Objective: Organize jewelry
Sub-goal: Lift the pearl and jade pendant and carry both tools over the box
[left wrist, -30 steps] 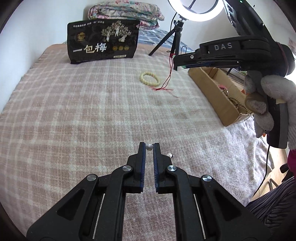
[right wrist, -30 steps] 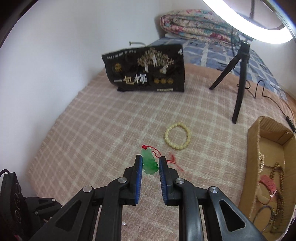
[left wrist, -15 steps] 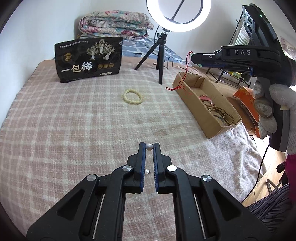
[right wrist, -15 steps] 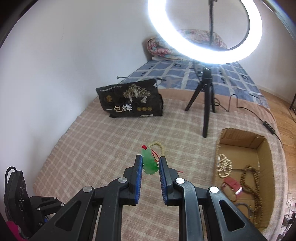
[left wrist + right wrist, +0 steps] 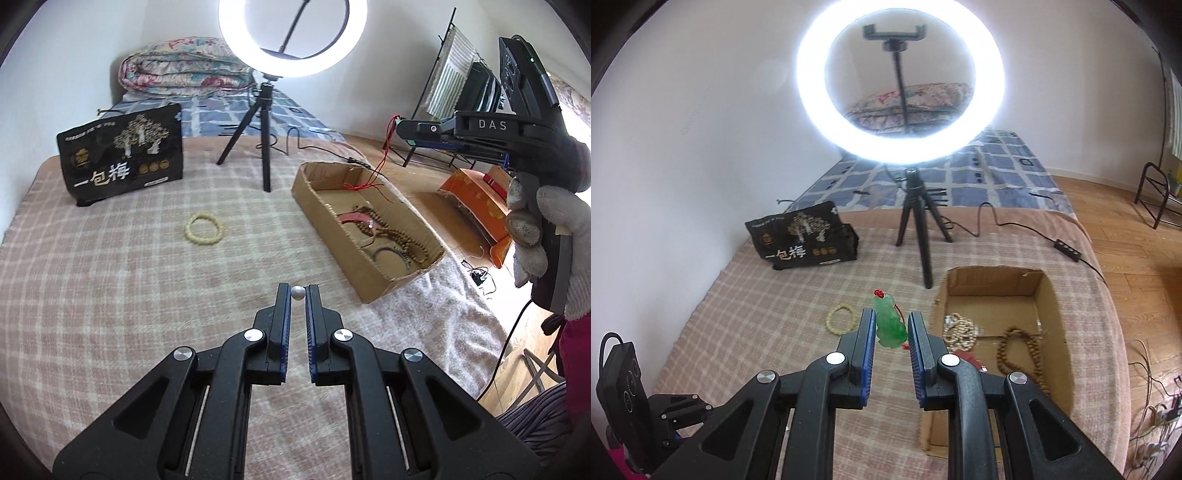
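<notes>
My left gripper (image 5: pixel 297 291) is shut on a small white pearl bead (image 5: pixel 297 292), held above the plaid blanket. My right gripper (image 5: pixel 891 325) is shut on a green jade pendant (image 5: pixel 889 323) with a red cord, held up just left of the cardboard box (image 5: pixel 1049 295). In the left wrist view the right gripper body (image 5: pixel 480 129) hangs above the box (image 5: pixel 325 218), with the red cord (image 5: pixel 376 173) trailing into it. The box holds bead strings, a bangle and a red item. A cream bead bracelet (image 5: pixel 204 229) lies on the blanket, also in the right wrist view (image 5: pixel 841 318).
A ring light on a black tripod (image 5: pixel 266 129) stands on the bed behind the box. A black snack bag (image 5: pixel 122 164) stands at the back left. A folded quilt (image 5: pixel 184 70) lies beyond. The bed edge and wooden floor (image 5: pixel 1145 258) are to the right.
Both grippers have risen and swung right toward the box. The right gripper has carried the pendant from beside the bracelet to the box; its cord now dangles into the box.
</notes>
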